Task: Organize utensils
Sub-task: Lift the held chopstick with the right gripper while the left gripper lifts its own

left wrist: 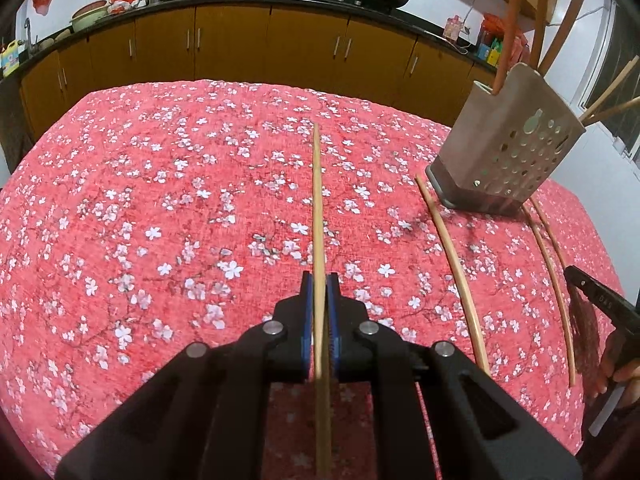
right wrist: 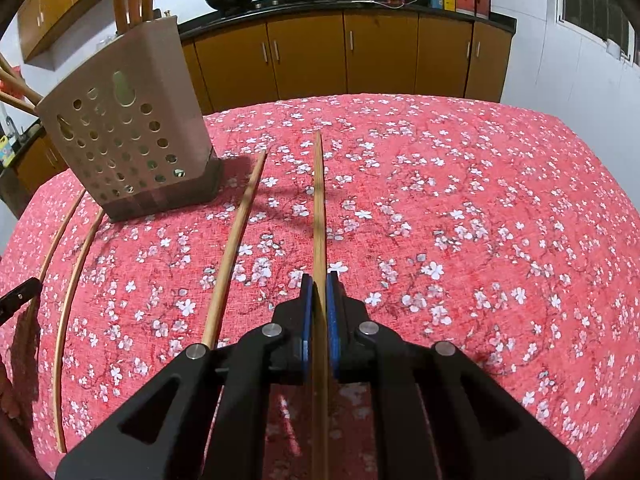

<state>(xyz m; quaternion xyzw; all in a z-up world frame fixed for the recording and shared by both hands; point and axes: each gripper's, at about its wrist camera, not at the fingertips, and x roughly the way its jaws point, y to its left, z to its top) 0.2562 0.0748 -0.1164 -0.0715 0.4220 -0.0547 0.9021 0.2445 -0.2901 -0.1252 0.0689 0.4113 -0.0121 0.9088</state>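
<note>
Bamboo chopstick (left wrist: pixel 318 200) clamped in left gripper (left wrist: pixel 319 284), another (right wrist: pixel 319 200) in right gripper (right wrist: pixel 319 284) (both pointing forward).

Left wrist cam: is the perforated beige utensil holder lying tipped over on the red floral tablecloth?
No, the perforated beige utensil holder stands on its base on the red floral tablecloth, wooden handles sticking out the top.

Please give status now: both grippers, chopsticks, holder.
Left gripper, right gripper: jaws shut, one chopstick each. Holder upright. Loose chopsticks on cloth. Nothing blocking.
</note>
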